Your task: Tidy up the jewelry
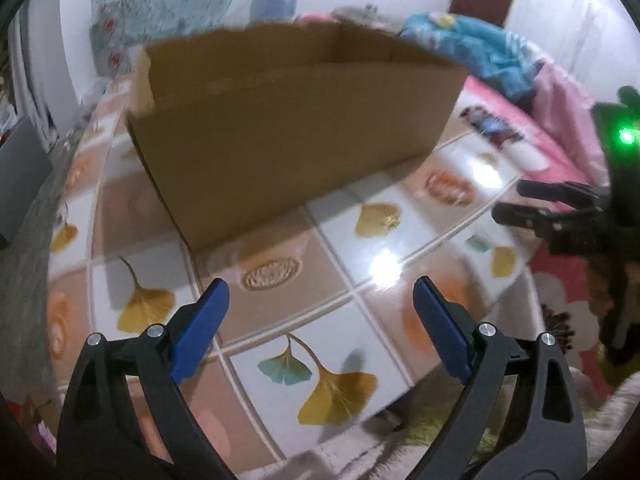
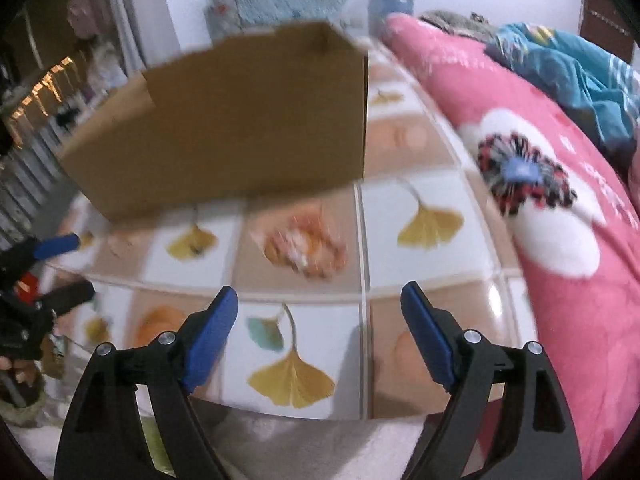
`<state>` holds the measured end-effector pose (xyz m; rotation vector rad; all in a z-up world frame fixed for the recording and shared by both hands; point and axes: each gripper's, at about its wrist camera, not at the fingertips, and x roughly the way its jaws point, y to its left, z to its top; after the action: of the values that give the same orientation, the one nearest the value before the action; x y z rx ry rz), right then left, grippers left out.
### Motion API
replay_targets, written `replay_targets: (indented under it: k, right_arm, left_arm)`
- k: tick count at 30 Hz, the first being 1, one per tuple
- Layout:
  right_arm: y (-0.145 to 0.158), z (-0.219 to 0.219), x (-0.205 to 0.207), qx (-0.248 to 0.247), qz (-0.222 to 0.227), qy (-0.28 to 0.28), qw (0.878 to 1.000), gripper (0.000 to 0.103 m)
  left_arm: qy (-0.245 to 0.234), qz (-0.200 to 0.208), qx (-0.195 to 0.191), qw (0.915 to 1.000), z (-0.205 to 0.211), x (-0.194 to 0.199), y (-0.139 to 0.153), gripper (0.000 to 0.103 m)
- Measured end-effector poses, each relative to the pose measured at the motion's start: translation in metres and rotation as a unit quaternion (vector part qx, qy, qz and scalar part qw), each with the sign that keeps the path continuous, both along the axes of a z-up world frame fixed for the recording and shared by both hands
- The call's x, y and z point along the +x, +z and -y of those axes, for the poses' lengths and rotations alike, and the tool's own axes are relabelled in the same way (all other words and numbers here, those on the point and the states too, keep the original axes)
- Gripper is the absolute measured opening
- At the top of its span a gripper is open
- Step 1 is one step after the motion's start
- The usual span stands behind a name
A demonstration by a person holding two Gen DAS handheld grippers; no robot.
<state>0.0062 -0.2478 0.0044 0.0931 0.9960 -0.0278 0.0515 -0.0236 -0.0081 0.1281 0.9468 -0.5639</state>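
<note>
A: Where's the jewelry? All I can make out is that blurred orange-and-white cluster (image 2: 301, 249) in the right wrist view.

B: That is my best guess too, though it is too smeared to say whether it is a piece or part of the print. It lies on the ginkgo-leaf table cover (image 2: 424, 200), in the middle band of the table, just in front of the cardboard box (image 1: 296, 128). In the left wrist view a pale oval ring shape (image 1: 272, 275) sits in a brown square below the box; I can't tell whether that is printed or real.

A: And the box?

B: It stands open-topped toward the far side of the table, near its left edge. Its inside floor is hidden from both cameras, so I can't say what it holds.

A: How are the jaws?

B: The left gripper (image 1: 321, 312) is spread wide with nothing between its blue pads, over the near edge. The right gripper (image 2: 319, 316) is likewise released and empty.

A: So how should the pickup go?

B: Slowly. The pictures are blurred, so I'd steady the right hand first, centre the cluster between the pads, then lower and close gently. Small pieces may slip on a glossy cover. The pink flowered blanket (image 2: 560, 208) crowds the right edge, so keep clear of it
</note>
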Motion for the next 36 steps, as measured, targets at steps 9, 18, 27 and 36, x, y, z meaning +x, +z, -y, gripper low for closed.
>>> replay_targets:
  k: [9,18,27,36]
  right_arm:
    - [-0.026,-0.013,0.003,-0.095,-0.001,0.007,0.995,0.096]
    - [-0.029,-0.006,0.003,-0.064,0.0,0.006,0.998,0.096]
    - [-0.029,-0.004,0.005,-0.055,-0.004,0.007,0.998,0.096]
    - [-0.03,-0.005,0.007,-0.054,-0.008,0.01,0.998,0.096]
  left_arm:
    - [0.035,-0.019,0.039,0.9984,0.01,0.012,-0.027,0.092]
    - [0.043,0.003,0.069,0.9967,0.013,0.008,-0.031,0.095]
    - [0.05,0.001,0.072,0.9961,0.017,0.009,-0.03,0.096]
    - [0.06,-0.005,0.075,0.9954,0.021,0.011,-0.031,0.096]
